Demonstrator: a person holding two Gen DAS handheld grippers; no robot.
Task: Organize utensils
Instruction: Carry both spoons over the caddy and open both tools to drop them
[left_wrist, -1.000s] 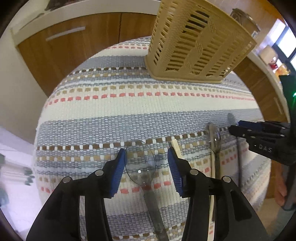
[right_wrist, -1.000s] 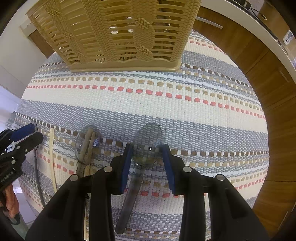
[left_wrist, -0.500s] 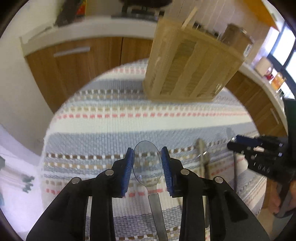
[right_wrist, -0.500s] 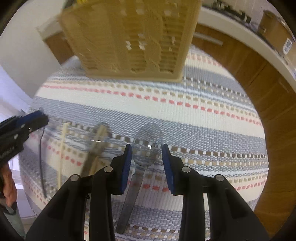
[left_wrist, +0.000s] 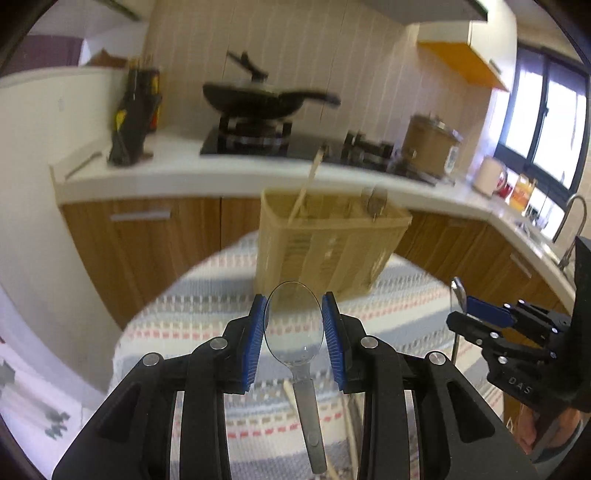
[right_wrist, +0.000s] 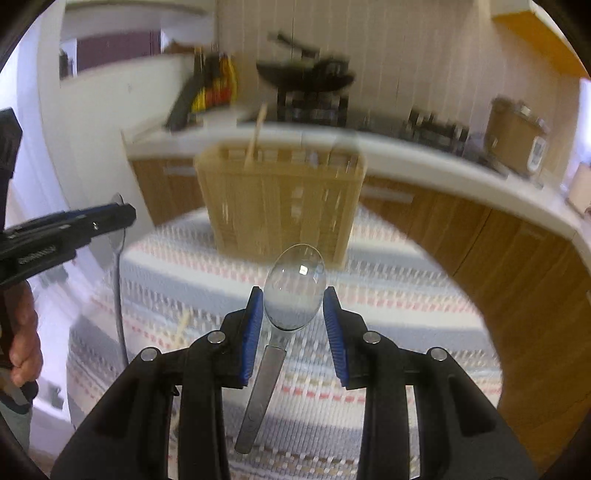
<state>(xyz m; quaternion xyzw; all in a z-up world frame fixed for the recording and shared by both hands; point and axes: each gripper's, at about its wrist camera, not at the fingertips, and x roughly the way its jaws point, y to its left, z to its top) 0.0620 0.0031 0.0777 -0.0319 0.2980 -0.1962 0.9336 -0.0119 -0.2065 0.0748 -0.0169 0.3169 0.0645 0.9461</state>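
My left gripper (left_wrist: 293, 328) is shut on a metal spoon (left_wrist: 294, 325), bowl forward, handle hanging down, lifted above the striped mat (left_wrist: 177, 325). My right gripper (right_wrist: 293, 314) is shut on another metal spoon (right_wrist: 295, 284), also lifted off the mat (right_wrist: 406, 314). The tan slotted utensil basket (left_wrist: 325, 240) stands on the mat ahead of both; it also shows in the right wrist view (right_wrist: 280, 199). It holds a chopstick (left_wrist: 306, 184) and a spoon (left_wrist: 373, 201). Each gripper shows in the other's view, the right one (left_wrist: 458, 314) and the left one (right_wrist: 122, 218).
Chopsticks (left_wrist: 349, 432) lie on the mat below the left gripper; one also shows in the right wrist view (right_wrist: 183, 326). Behind is a kitchen counter (left_wrist: 184, 173) with a wok (left_wrist: 258, 99), knife block (left_wrist: 135, 118) and pot (left_wrist: 430, 146). Wooden cabinets (right_wrist: 498, 251) surround the table.
Both grippers closed on their spoons and lifted them off the mat, tilting up so the counter and basket top come into view.
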